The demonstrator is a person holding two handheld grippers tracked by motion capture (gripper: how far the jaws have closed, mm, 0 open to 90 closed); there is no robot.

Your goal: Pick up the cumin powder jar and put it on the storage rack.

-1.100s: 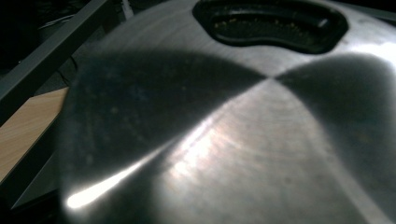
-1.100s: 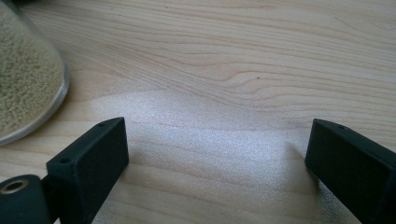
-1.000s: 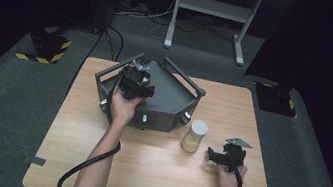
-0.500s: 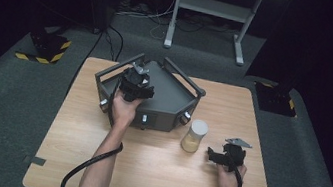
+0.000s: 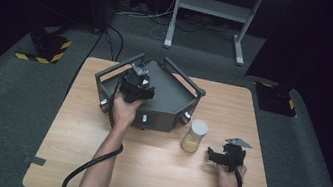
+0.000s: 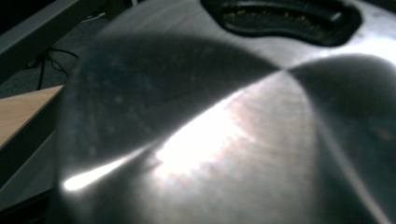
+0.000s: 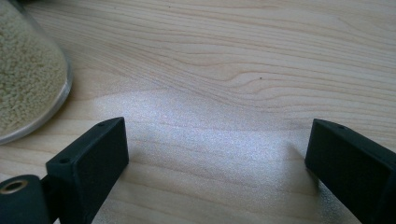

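Your right tool [image 5: 218, 155], jaws apart and empty, has the grain jar [image 5: 194, 135] just ahead-left; left tool's [image 5: 135, 79] jaws can't be told

My left gripper [image 5: 135, 82] jaws hidden over the grey machine [image 5: 168, 99], its steel surface [image 6: 224, 140] blurred close-up, grain jar [image 7: 28, 70] cut off at my right view's edge

Pale wood-grain table top [image 5: 152, 172] bears a dark grey metal machine [image 5: 163, 98] with a brushed silver steel surface [image 6: 224, 154]. The clear jar of beige grains [image 5: 193, 137] has a white lid. 2 black grippers.
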